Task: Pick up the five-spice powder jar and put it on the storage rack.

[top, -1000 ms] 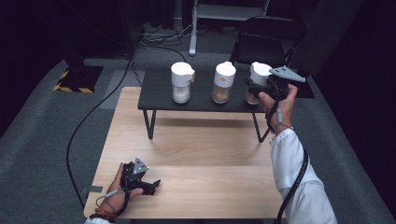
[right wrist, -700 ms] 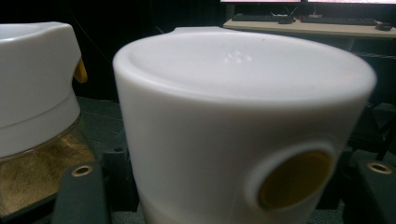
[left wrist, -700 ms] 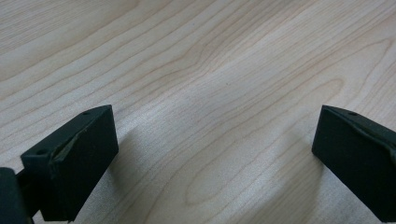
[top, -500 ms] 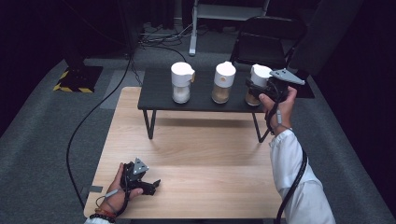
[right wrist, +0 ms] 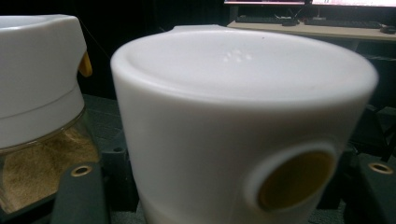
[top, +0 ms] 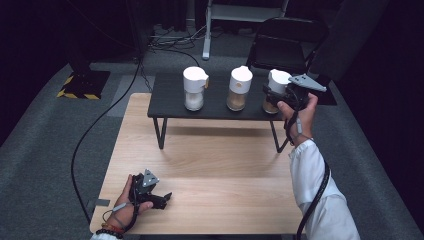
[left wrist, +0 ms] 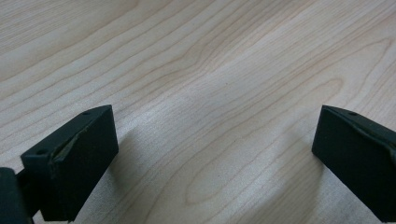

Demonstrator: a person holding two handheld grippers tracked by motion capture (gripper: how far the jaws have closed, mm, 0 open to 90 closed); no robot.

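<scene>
The left claw (top: 162,197) rests at seven o'clock on the desk (top: 220,165), jaws wide apart over bare wood. At two o'clock, the right claw (top: 272,97) apparently grips the white-lidded jar (right wrist: 243,121), whose yellow spout shows close-up.

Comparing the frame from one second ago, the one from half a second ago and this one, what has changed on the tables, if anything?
Nothing has visibly changed. The right gripper stays clamped on the rightmost jar on the black side table. The left gripper still rests open on the wooden table, nothing between its jaws. The middle jar and left jar stand where they were.
</scene>
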